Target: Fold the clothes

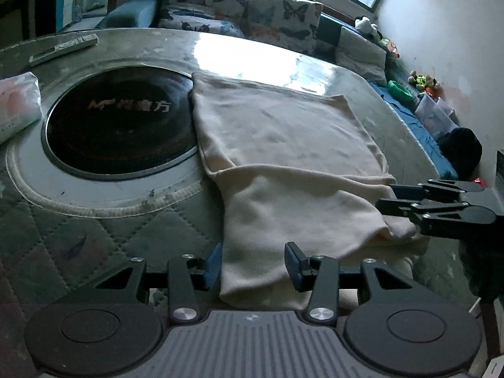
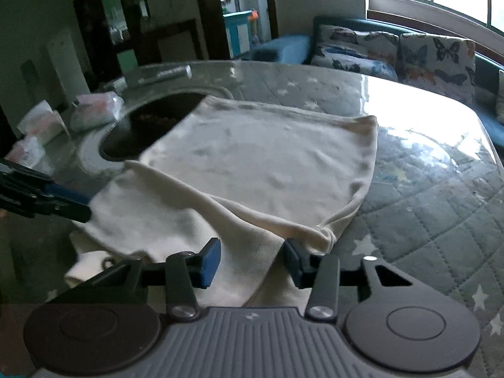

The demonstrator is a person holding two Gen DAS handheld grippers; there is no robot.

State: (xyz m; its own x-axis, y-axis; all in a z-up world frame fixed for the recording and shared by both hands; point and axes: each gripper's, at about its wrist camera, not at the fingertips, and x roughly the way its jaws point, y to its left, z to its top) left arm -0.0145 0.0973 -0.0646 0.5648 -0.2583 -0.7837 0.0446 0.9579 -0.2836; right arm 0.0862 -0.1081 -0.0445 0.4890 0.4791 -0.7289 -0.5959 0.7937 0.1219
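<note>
A cream-coloured garment [image 1: 283, 145] lies folded on the table, its near part doubled over toward me; it also shows in the right wrist view [image 2: 252, 157]. My left gripper [image 1: 252, 263] is open, its blue pads astride the garment's near hem. My right gripper [image 2: 250, 263] is open over the garment's near right corner, beside a bunched fold [image 2: 324, 236]. Each gripper shows in the other's view: the right one [image 1: 386, 195] at the garment's right edge, the left one [image 2: 85, 206] at its left edge.
The table [image 2: 425, 204] has a quilted star-pattern cover under glass. A round black cooktop [image 1: 119, 126] is set in it, partly under the garment. Wrapped tissue packs [image 1: 15, 104] lie at the left. A sofa with butterfly cushions [image 1: 277, 22] stands behind.
</note>
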